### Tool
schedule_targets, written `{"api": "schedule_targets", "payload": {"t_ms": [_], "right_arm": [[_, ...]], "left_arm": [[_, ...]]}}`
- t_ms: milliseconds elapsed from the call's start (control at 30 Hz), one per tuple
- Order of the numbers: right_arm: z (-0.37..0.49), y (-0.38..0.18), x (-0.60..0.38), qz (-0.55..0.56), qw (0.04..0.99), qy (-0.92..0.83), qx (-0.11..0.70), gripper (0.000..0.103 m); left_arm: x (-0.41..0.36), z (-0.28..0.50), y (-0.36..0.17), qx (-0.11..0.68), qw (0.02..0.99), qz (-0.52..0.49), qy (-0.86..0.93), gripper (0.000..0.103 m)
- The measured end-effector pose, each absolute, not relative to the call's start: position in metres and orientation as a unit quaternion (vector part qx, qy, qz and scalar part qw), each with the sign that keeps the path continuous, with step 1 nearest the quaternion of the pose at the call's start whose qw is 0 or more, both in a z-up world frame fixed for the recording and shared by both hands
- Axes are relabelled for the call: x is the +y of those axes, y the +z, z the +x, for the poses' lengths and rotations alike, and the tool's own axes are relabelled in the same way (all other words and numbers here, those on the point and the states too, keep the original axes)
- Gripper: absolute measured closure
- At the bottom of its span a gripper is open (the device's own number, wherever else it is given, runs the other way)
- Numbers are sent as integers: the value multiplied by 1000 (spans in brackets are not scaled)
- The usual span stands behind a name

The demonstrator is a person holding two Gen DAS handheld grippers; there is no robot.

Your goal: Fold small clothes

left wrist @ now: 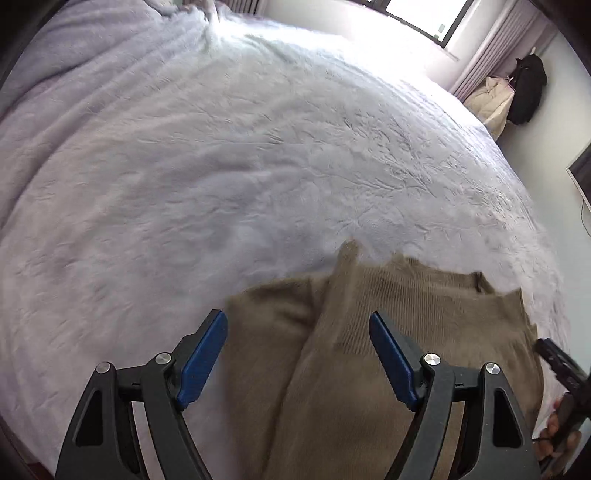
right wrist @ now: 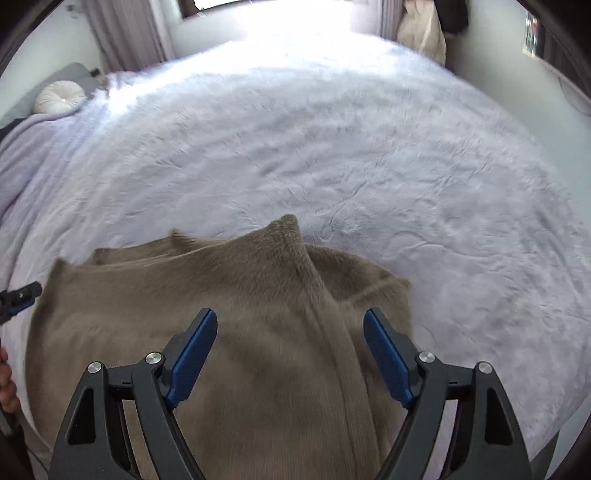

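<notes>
Blue-padded left gripper [left wrist: 298, 356] hangs w/ fingers spread wide, grasping nothing, above the tan knit garment [left wrist: 388, 332]. Right gripper [right wrist: 290, 354] same: released, over the garment's ribbed strip. Garment lies on the pale fleece bedspread [right wrist: 332, 147], at its near edge.

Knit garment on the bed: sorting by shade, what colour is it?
Tan-brown knit garment, plain with ribbing; the left wrist view shows it best.

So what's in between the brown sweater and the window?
Only the fluffy white blanket on the bed lies between the brown sweater and the window. The right wrist view shows it best.
</notes>
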State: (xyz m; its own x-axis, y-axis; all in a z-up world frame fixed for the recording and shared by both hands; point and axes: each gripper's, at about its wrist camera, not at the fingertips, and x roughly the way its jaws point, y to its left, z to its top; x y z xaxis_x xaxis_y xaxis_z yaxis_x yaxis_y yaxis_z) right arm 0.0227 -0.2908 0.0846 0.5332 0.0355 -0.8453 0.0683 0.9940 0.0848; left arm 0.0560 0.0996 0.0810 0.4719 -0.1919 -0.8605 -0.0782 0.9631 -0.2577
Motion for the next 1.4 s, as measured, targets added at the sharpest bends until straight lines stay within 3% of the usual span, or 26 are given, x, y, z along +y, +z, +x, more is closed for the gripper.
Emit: {"api": "schedule_targets", "payload": {"t_ms": [233, 400, 500, 800, 1033, 1167, 1200, 1233, 1267, 1300, 1400], "right_arm": [[-78, 106, -241, -71, 890, 84, 442, 18], [-104, 75, -209, -110, 880, 111, 449, 18], [-94, 31, -210, -104, 851, 107, 503, 14], [-104, 35, -213, -102, 864, 113, 479, 11], [-85, 87, -186, -109, 889, 122, 427, 10], [-39, 64, -167, -95, 872, 96, 470, 10], [-24, 46, -161, -98, 857, 87, 497, 8], [-17, 38, -158, -103, 854, 77, 505, 0], [-12, 33, -155, -108, 860, 60, 494, 0], [-10, 33, -155, -106, 865, 58, 488, 0], [-7, 44, -156, -80, 862, 52, 498, 0]], "left_arm": [[79, -54, 72, 507, 859, -31, -66, 23], [58, -59, 49, 518, 853, -4, -55, 23], [58, -51, 43, 516, 856, -9, -40, 0], [58, -38, 32, 514, 853, -48, -68, 0], [55, -28, 33, 512, 853, -72, -76, 0], [54, -22, 32, 514, 850, -84, -82, 0], [54, -20, 32, 516, 849, -86, -82, 0], [53, -19, 32, 517, 848, -85, -81, 1], [51, -20, 33, 515, 849, -82, -82, 3], [48, -20, 35, 512, 851, -78, -89, 9], [43, -18, 36, 508, 853, -72, -93, 10]]}}
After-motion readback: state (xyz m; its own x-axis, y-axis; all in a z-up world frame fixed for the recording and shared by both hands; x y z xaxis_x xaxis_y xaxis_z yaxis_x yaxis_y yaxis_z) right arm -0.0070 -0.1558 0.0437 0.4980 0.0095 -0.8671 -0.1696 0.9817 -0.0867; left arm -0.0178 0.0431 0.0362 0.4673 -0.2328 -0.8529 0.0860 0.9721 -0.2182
